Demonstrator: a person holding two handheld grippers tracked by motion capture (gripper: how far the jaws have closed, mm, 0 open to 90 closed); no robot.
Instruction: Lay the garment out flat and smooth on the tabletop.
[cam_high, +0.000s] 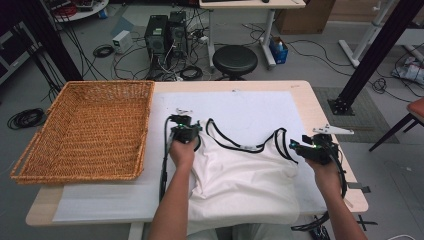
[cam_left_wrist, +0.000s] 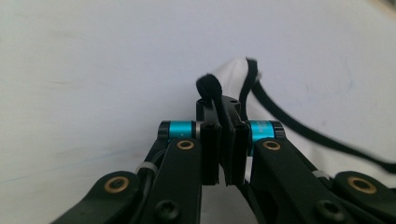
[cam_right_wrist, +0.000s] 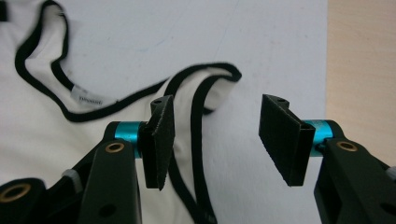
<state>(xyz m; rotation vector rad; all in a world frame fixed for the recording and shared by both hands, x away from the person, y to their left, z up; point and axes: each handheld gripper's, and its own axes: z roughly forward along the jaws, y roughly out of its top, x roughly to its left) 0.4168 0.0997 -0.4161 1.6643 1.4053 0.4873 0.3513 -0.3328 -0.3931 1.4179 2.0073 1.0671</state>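
White tank top (cam_high: 245, 175) lay flat and unfolded; I had my left gripper (cam_left_wrist: 223, 140) clamped on its black-trimmed strap (cam_left_wrist: 209, 88), right gripper (cam_right_wrist: 224, 135) wide, gripping nothing, wicker basket (cam_high: 90, 130) unfilled.

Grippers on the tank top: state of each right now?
Left gripper: shut on the tank top's left shoulder strap.
Right gripper: open, holding nothing; the right shoulder strap lies on the table between its jaws.
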